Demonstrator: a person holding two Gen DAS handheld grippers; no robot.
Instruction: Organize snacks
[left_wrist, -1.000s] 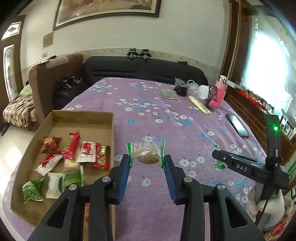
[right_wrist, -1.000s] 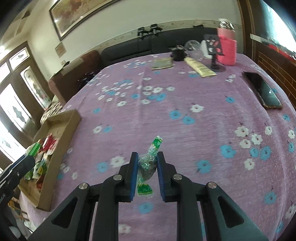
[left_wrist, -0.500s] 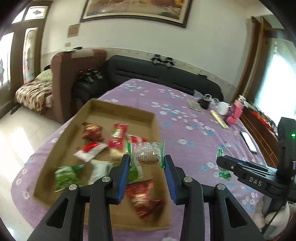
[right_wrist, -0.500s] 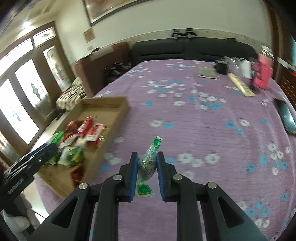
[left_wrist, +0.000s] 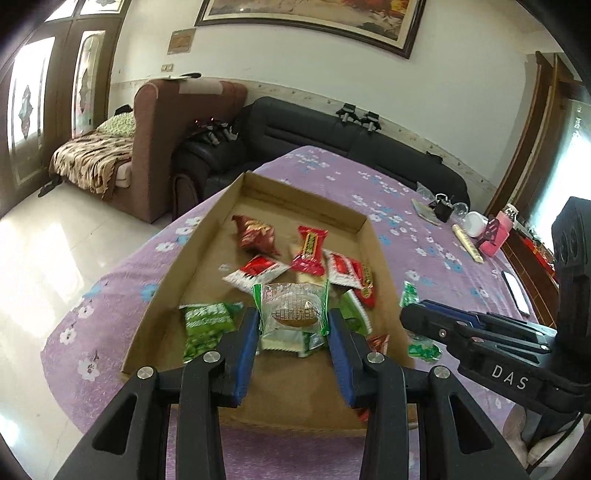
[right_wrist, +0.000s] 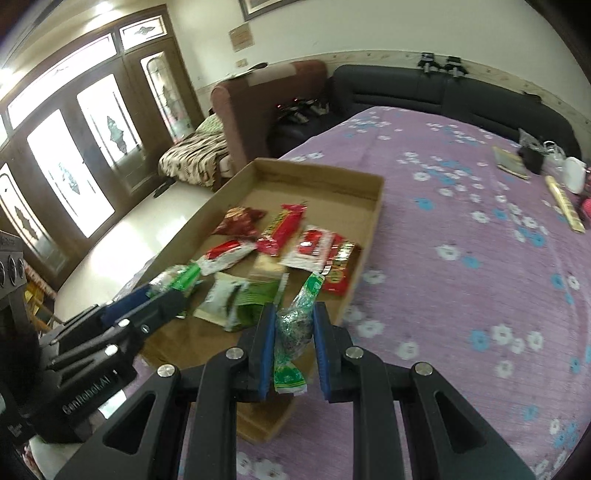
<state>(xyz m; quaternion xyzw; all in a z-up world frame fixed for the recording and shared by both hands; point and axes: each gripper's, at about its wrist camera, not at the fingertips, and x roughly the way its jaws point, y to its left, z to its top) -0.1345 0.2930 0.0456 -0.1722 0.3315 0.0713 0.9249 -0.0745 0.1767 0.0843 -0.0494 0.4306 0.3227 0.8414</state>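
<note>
My left gripper (left_wrist: 291, 325) is shut on a clear-wrapped brown pastry with green ends (left_wrist: 293, 314), held over the middle of the cardboard tray (left_wrist: 207, 236). In the tray lie several red and green snack packets (left_wrist: 258, 269). My right gripper (right_wrist: 293, 332) is shut on a slim green snack packet (right_wrist: 295, 325) and hangs above the tray's near right edge (right_wrist: 369, 236). Each gripper shows in the other's view: the right gripper (left_wrist: 424, 321) at the right, the left gripper (right_wrist: 162, 299) at the left with its pastry (right_wrist: 177, 278).
The tray sits on a table with a purple flowered cloth (right_wrist: 461, 229). At its far right are a phone (left_wrist: 515, 291), a pink holder (left_wrist: 498, 232), a white cup (right_wrist: 574, 179) and a long packet (right_wrist: 565, 206). A black sofa (left_wrist: 332, 136) and a brown armchair (left_wrist: 159, 140) stand behind.
Both grippers swung left from the open cloth to above the tray, each still holding its packet. The tray now fills the middle of both views.
</note>
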